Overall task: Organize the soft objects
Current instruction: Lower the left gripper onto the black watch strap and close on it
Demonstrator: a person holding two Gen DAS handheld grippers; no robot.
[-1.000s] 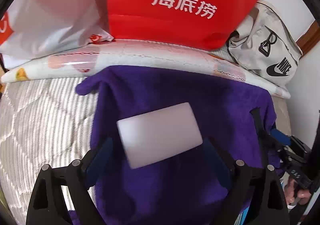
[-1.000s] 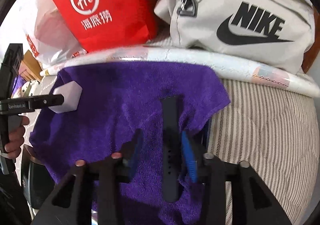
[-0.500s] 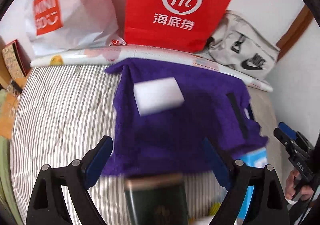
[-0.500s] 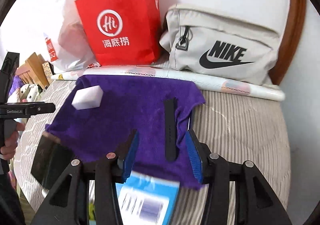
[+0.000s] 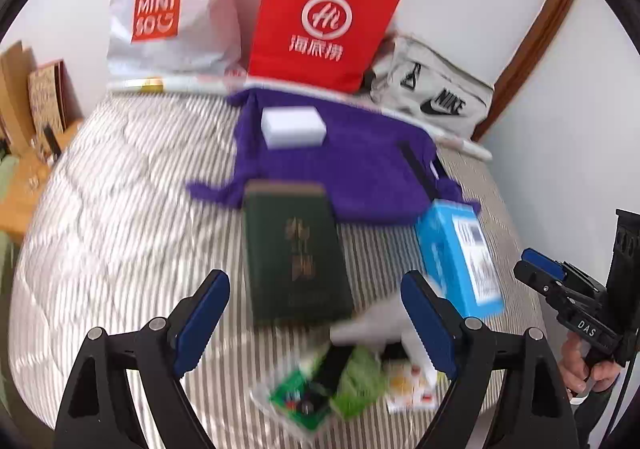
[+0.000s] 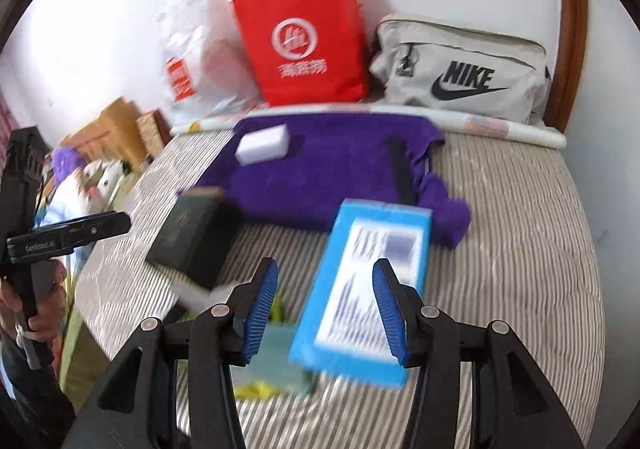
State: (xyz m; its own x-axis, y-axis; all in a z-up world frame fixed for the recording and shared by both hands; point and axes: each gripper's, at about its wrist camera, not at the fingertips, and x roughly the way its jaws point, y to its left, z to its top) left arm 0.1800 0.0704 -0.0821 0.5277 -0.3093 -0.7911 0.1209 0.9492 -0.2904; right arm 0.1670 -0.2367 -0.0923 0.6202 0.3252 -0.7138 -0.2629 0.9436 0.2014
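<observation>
Your frames carry motion blur: the gold lettering on the dark green box [image 5: 294,249] is unreadable, as is the print on the blue box [image 6: 366,281]. The small packets [image 5: 340,381] nearest your left tongs [image 5: 316,323] smear together, contents indeterminate. Your hand [image 5: 588,367] is cut by the frame edge.

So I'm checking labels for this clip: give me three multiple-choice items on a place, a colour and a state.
1. The white foam block lies on:
A. purple towel
B. dark green book
C. blue box
2. The paper bag with handles is:
A. yellow
B. red
C. black
3. The left gripper is:
A. shut on the block
B. shut on the book
C. open

A: purple cloth surrounds the block. B: plainly red in both views. C: its blue pads stand apart with nothing touching them.
</observation>
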